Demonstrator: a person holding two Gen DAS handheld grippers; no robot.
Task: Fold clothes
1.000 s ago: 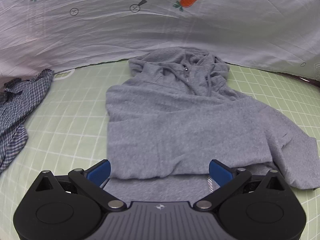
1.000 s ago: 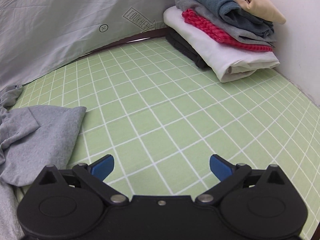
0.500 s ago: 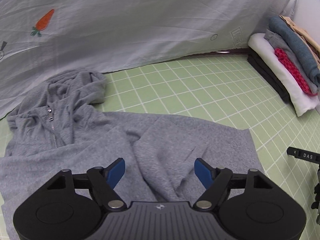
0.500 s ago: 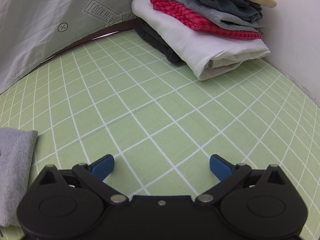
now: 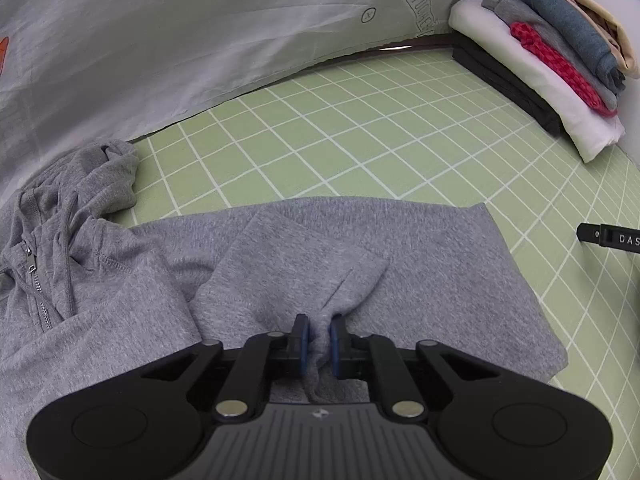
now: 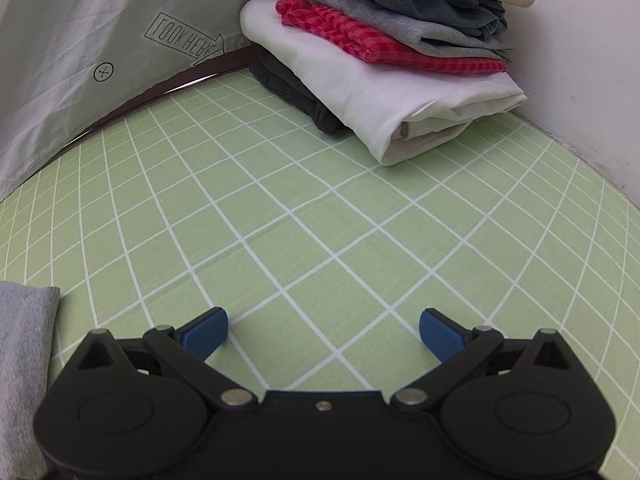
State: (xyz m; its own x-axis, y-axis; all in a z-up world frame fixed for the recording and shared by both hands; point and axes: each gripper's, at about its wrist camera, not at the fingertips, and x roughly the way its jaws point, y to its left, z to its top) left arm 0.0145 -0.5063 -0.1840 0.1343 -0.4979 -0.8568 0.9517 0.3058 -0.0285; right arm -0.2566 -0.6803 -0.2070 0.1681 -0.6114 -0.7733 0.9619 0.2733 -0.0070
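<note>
Grey hoodie (image 5: 360,248) lies spread on the green grid mat (image 5: 360,128), hood and zipper toward the left of the left wrist view, one sleeve folded across the body. Left gripper (image 5: 318,344): jaws closing, a pinched ridge of sleeve fabric between the blue pads. Right gripper (image 6: 324,330): jaws wide, nothing between them, over bare mat beside the hoodie's edge. Fleece looks soft, thick, limp; likely drapes and bunches and will not slip easily. Best hold judged at cuff or hem edge, not mid-panel.
</note>
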